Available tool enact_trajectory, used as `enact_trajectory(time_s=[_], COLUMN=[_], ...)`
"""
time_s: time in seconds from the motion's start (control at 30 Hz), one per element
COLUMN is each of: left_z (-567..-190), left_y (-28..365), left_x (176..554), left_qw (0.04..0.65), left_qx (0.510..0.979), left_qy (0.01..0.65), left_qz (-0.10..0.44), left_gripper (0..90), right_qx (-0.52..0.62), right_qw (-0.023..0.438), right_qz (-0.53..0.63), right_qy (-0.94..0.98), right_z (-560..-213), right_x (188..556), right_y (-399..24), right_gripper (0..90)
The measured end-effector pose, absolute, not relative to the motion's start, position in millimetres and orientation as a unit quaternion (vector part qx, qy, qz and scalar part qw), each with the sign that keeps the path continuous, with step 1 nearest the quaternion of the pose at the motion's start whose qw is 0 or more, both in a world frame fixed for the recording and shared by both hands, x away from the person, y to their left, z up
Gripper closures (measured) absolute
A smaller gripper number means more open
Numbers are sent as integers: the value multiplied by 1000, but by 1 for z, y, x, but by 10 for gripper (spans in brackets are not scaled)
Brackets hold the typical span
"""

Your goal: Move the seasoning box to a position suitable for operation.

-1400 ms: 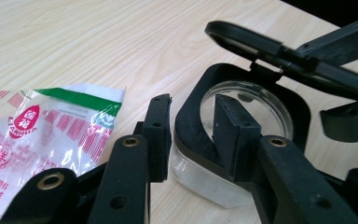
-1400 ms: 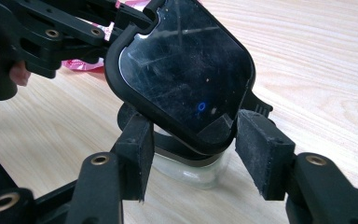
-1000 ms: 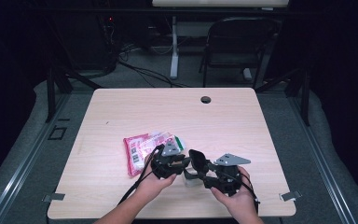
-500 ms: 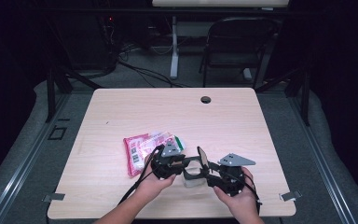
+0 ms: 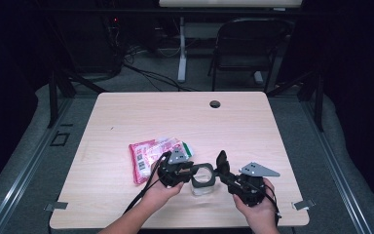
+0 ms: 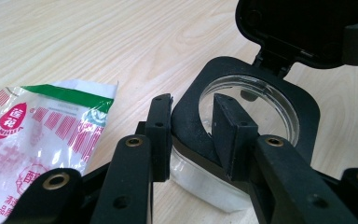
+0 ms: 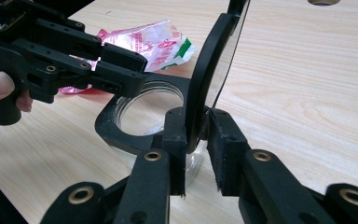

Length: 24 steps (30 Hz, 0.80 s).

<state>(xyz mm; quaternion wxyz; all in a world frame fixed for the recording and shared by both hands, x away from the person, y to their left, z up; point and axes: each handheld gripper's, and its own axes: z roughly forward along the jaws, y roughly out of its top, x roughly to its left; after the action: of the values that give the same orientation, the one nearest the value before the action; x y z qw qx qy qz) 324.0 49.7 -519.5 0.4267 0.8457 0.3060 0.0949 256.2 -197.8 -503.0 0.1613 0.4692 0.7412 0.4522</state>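
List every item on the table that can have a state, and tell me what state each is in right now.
Clear jar: upright on the table, open at the top.
Hinged lid: flipped up, standing on edge.
Left hand-held gripper: shut on the jar's black rim.
Right hand-held gripper: has just been closing, now shut on the lid.
Snack packet: lying flat, apparently sealed.

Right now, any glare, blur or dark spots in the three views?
High view: table evenly lit, surroundings near black. Left gripper view: own claw soft up close, jar rim sharp. Right gripper view: sheen on the raised lid, packet slightly soft.
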Motion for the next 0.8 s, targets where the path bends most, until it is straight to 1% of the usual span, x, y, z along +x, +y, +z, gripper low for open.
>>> enact_trajectory(time_s=[0.23, 0.33, 0.47, 0.63, 0.8], left_z=[-520, -520, -519, -520, -520], left_y=[51, 51, 51, 51, 51], left_x=[324, 322, 319, 316, 314], left_qw=[428, 428, 428, 437, 439], left_qx=[846, 847, 848, 843, 840], left_qy=[306, 306, 300, 304, 309], left_qz=[90, 82, 84, 75, 75], left_gripper=[676, 661, 648, 648, 651], right_qx=[477, 479, 485, 488, 490], right_qw=[164, 164, 162, 159, 156], right_qz=[447, 446, 445, 446, 450], right_qy=[739, 738, 735, 733, 730], right_z=[-501, -501, -500, -500, -501], right_x=[259, 263, 273, 289, 297], right_y=[-198, -200, -201, -203, -202], right_gripper=[795, 815, 845, 852, 841])
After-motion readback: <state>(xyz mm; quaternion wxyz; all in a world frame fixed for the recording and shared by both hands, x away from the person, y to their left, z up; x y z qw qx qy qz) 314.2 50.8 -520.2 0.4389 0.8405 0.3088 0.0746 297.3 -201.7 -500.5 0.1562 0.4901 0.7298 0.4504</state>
